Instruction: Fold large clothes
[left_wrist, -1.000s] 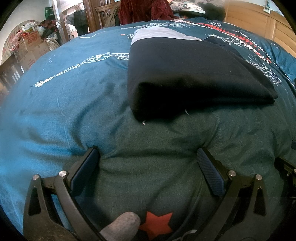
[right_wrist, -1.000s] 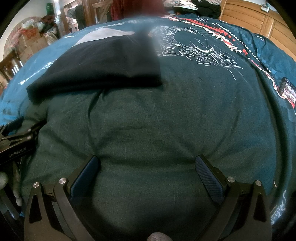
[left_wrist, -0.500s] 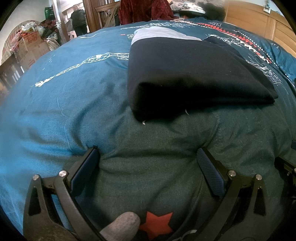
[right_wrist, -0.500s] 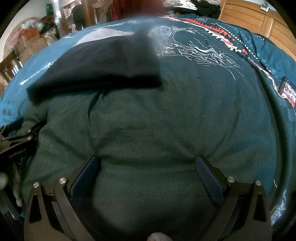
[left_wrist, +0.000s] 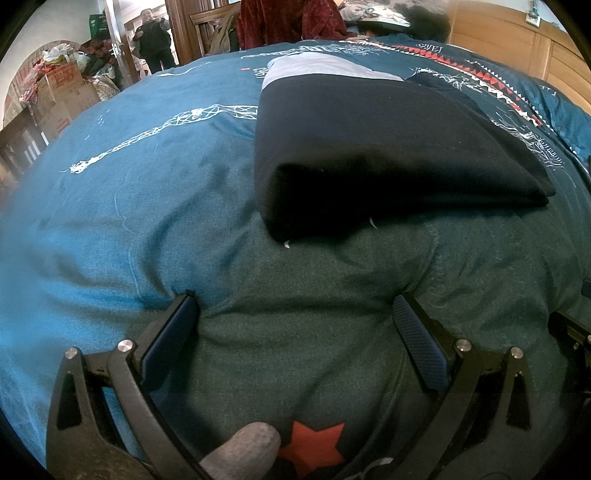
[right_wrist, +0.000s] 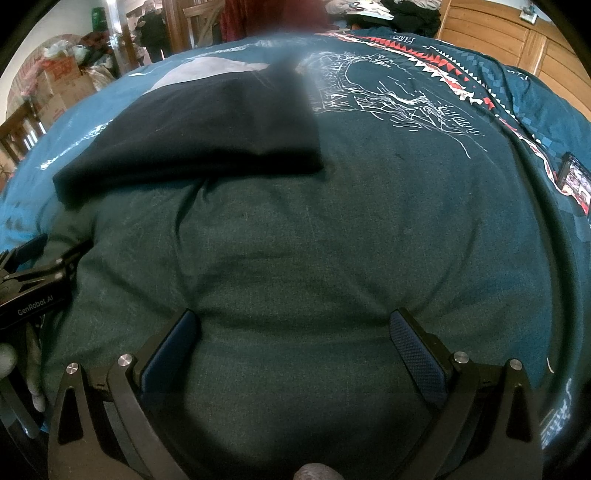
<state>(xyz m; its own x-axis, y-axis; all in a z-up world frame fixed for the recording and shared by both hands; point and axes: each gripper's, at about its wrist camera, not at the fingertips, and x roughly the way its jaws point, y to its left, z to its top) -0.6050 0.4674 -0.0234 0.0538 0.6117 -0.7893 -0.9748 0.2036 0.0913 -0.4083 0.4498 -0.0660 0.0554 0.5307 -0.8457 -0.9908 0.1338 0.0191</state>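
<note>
A dark green garment (left_wrist: 306, 295) (right_wrist: 295, 258) with a red star (left_wrist: 314, 446) near its front edge lies spread on the bed. A folded black garment (left_wrist: 369, 147) (right_wrist: 207, 133) rests just beyond it, its near edge overlapping the green cloth. My left gripper (left_wrist: 295, 332) is open, its fingers pressing down into the green cloth near the cloth's left edge. Further right on the same cloth, my right gripper (right_wrist: 295, 343) is open too, fingers pushed into the fabric. The left gripper's body (right_wrist: 33, 291) shows at the left edge of the right wrist view.
The bed is covered by a teal quilt (left_wrist: 110, 184) with white and red patterns. A phone (right_wrist: 574, 181) lies on the quilt at the right. A person (left_wrist: 153, 40) stands in the doorway at the back left, next to cardboard boxes (left_wrist: 55, 88). Wooden panelling (right_wrist: 491, 33) stands behind the bed.
Both grippers and the garments have stayed put. Only the person in the doorway has shifted position.
</note>
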